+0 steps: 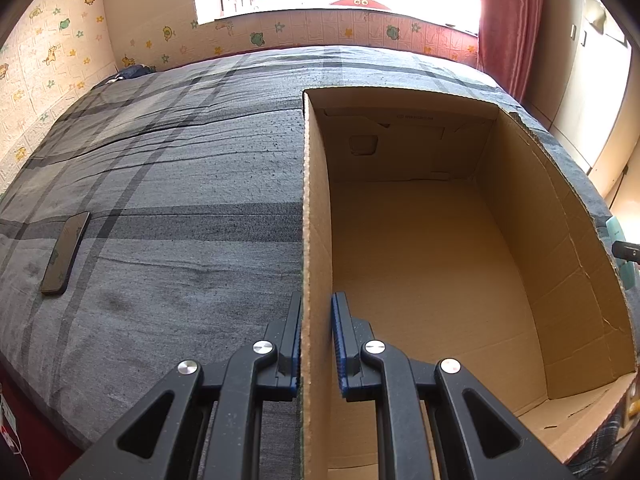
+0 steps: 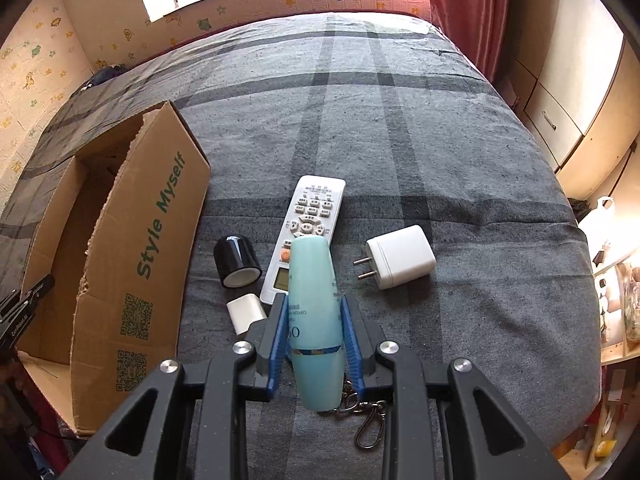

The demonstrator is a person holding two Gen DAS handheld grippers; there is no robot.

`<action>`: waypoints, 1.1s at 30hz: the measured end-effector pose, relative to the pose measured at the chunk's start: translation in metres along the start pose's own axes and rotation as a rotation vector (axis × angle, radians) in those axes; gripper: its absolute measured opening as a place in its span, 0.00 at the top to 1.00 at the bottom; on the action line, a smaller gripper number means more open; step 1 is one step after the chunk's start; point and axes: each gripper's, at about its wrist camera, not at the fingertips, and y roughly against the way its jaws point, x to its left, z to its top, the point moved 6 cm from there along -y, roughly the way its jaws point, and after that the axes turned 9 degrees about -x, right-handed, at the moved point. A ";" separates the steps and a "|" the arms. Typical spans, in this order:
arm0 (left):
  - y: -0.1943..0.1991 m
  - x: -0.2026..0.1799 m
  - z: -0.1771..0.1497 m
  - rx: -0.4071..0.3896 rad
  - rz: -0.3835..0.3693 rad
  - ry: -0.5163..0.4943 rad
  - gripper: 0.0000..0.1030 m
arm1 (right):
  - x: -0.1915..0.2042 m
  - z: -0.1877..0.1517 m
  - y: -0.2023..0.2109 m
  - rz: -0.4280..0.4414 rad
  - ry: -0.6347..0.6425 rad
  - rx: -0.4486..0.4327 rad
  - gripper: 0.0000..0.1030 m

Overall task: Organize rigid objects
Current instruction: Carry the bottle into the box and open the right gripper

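My right gripper [image 2: 313,312] is shut on a light blue bottle [image 2: 314,312], held off the grey plaid bed [image 2: 440,168]. Below it lie a white remote [image 2: 310,216], a black cap [image 2: 235,262], a small white block [image 2: 246,313], a white plug adapter [image 2: 400,257] and a metal key clip [image 2: 366,424]. My left gripper [image 1: 316,332] is shut on the left wall of an open cardboard box [image 1: 420,264], whose floor is bare. The same box [image 2: 132,256], printed "Style Myself", stands left of the objects in the right wrist view, with the left gripper's tip [image 2: 28,300] at its edge.
A dark phone [image 1: 66,254] lies on the bed left of the box. A red curtain [image 2: 468,12] and pale cabinets [image 2: 560,92] stand to the right of the bed. A window and patterned wall lie beyond the far edge.
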 end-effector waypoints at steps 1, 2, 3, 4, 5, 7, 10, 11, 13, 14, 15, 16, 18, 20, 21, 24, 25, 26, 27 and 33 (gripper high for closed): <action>0.000 0.000 0.000 0.000 0.000 0.000 0.86 | 0.004 0.004 0.003 0.009 0.000 -0.005 0.73; 0.000 0.000 0.000 0.000 0.000 0.000 0.86 | 0.008 0.007 0.007 0.016 0.002 -0.008 0.73; 0.000 0.000 0.000 0.000 0.000 0.000 0.86 | 0.012 0.011 0.009 0.019 0.011 -0.013 0.73; 0.000 0.000 0.000 0.000 0.000 0.000 0.86 | 0.016 0.015 0.013 0.020 0.021 -0.023 0.73; 0.000 0.000 0.000 0.000 0.000 0.000 0.86 | 0.021 0.018 0.016 0.022 0.034 -0.030 0.73; 0.000 0.000 0.000 0.000 0.000 0.001 0.86 | 0.030 0.025 0.022 0.035 0.051 -0.038 0.73; -0.001 0.000 0.000 0.003 0.003 0.001 0.86 | 0.044 0.032 0.030 0.048 0.078 -0.050 0.73; -0.001 0.000 0.000 0.003 0.002 0.001 0.86 | 0.048 0.035 0.033 0.056 0.084 -0.053 0.73; -0.001 0.000 0.000 0.004 0.002 0.001 0.86 | 0.058 0.040 0.037 0.069 0.100 -0.060 0.73; -0.001 0.001 0.000 0.004 0.001 0.002 0.86 | 0.063 0.042 0.038 0.078 0.107 -0.062 0.73; -0.001 0.001 0.000 0.005 0.000 0.003 0.86 | 0.068 0.044 0.040 0.087 0.114 -0.064 0.73; -0.001 0.001 0.000 0.005 0.000 0.003 0.86 | 0.074 0.046 0.041 0.093 0.125 -0.065 0.73; -0.001 0.001 0.000 0.006 -0.001 0.003 0.86 | 0.086 0.050 0.043 0.111 0.141 -0.070 0.73; -0.001 0.001 0.001 0.007 -0.001 0.003 0.86 | 0.097 0.053 0.044 0.124 0.161 -0.073 0.73; -0.001 0.001 0.001 0.008 -0.001 0.002 0.86 | 0.102 0.055 0.043 0.128 0.169 -0.073 0.73; -0.001 0.001 0.001 0.009 -0.003 0.003 0.86 | 0.117 0.059 0.042 0.147 0.186 -0.073 0.73; -0.002 0.001 0.001 0.009 -0.003 0.004 0.86 | 0.122 0.060 0.041 0.152 0.192 -0.074 0.73; -0.002 0.001 0.001 0.009 -0.003 0.003 0.86 | 0.127 0.061 0.041 0.156 0.200 -0.072 0.73; -0.002 0.001 0.001 0.009 -0.003 0.002 0.86 | 0.132 0.062 0.040 0.162 0.207 -0.072 0.73; -0.002 0.001 0.002 0.013 -0.004 0.004 0.86 | 0.162 0.062 0.027 0.195 0.250 -0.040 0.73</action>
